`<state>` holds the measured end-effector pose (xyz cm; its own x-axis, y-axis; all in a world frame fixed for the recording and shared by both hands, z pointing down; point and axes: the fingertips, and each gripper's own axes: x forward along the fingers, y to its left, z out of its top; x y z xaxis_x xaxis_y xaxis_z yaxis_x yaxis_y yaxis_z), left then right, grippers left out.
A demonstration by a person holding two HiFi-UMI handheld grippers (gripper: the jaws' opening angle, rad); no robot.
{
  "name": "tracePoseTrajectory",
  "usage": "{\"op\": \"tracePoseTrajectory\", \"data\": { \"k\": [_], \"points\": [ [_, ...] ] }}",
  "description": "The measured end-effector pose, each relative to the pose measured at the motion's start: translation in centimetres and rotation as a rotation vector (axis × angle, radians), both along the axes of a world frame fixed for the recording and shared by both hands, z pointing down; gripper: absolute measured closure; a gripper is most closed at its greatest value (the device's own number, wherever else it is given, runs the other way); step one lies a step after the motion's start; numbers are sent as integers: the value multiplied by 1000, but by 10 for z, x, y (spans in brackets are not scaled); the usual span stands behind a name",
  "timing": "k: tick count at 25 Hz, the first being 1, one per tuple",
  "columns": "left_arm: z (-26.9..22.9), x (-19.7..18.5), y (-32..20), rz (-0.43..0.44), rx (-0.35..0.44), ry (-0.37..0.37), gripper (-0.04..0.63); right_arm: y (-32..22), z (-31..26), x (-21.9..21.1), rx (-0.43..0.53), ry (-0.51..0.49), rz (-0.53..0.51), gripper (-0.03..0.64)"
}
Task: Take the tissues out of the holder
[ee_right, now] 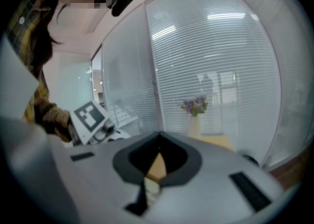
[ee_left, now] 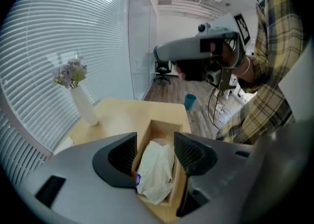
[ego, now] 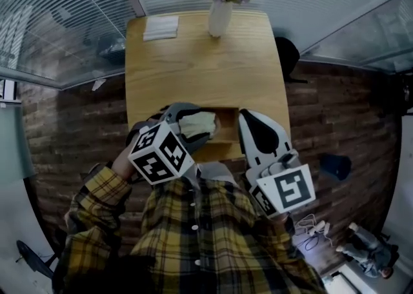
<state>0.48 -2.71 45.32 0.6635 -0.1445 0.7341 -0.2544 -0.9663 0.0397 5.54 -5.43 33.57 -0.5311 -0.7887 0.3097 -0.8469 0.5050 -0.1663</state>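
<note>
A crumpled white tissue pack lies in an open wooden holder at the near edge of the table. My left gripper hangs right over it, open, one jaw on each side of the pack and above the holder's side walls. My right gripper is just right of the holder, raised, its jaws shut with nothing between them. In the right gripper view only a sliver of wood shows past the jaws.
The wooden table carries a white vase of purple flowers at its far edge and a white pad at the far left. Glass walls with blinds stand behind. A black chair and a blue bin stand to the right.
</note>
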Motion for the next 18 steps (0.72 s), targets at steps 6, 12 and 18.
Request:
{"op": "tracePoseTrajectory", "data": {
  "k": [6,12,18],
  "points": [
    [53,-1,17,95,-62,-149,368,3,8,-1,-21,-2,-15,606],
    [91,1,20,138,-96,-245,368,5,18,-1,-51,-28,-17,606],
    [121,0,23,196,-128,-331,368,6,22,3,-69,-56,7,606]
  ]
}}
